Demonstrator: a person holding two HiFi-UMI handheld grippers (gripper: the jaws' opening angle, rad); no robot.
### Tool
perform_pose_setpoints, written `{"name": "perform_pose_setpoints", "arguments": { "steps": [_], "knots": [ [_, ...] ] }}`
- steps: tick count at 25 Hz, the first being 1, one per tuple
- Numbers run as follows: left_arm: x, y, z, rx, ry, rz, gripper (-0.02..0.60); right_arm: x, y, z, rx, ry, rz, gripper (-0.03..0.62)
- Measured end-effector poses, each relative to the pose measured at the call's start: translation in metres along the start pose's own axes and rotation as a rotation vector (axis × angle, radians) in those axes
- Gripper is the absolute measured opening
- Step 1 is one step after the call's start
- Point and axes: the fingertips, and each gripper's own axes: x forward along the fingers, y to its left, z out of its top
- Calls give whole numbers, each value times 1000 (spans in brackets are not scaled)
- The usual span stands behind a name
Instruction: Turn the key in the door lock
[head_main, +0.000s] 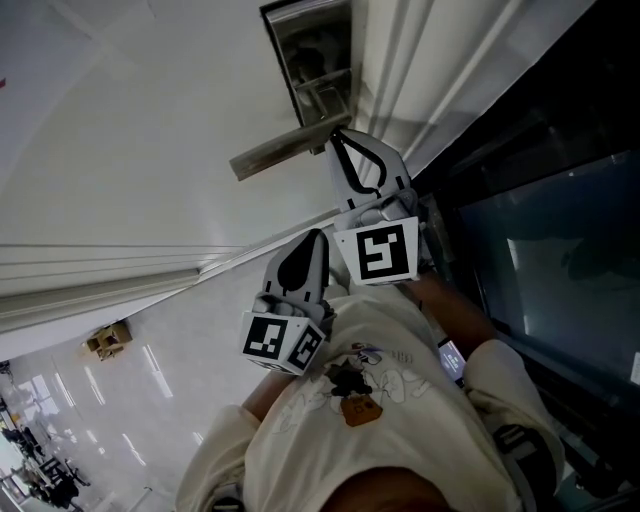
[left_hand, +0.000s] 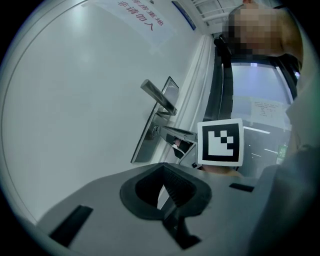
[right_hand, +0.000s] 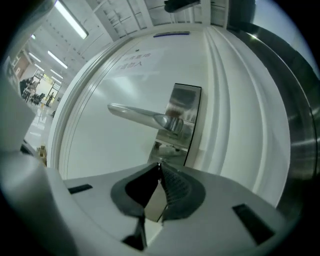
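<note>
Two pairs of tongs are up at the white door (right_hand: 110, 85), and only the right tongs (right_hand: 159, 166) are working. They are clenched tip to tip against the steel lock plate (right_hand: 184, 107), just under the lever handle (right_hand: 140, 117) and right at the keyhole (left_hand: 155, 131). The key itself is hidden behind the tips, so I judge it to be pinched between them and seated in the lock. The left tongs (left_hand: 163, 172) hang back near the person's chest, clenched on nothing and well apart from the plate. The step in hand looks like the turn itself. Doing it well probably means rolling the wrist about the key's own line, with the tongs square to the plate so that nothing levers sideways. The pinch should be firm enough that the flat head cannot slip. The upper side of the tongs needs to stay clear of the lever above, and the left tongs are best held out of the way.
</note>
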Motion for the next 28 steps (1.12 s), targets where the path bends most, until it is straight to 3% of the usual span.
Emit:
{"name": "perform_pose_setpoints", "arguments": {
  "steps": [15, 21, 24, 28],
  "knots": [
    [0, 2, -3, -4, 10, 3, 5, 1, 7, -1, -517, 76, -34, 23],
    [-2, 5, -7, -16, 12, 10, 5, 2, 10, -3, -678, 112, -22, 23],
    [-3, 6, -7, -13, 11, 16, 5, 2, 11, -4, -717, 114, -27, 23],
    [-6, 5, -7, -23, 8, 27, 5, -2, 12, -2, -639, 98, -3, 55]
  ]
}}
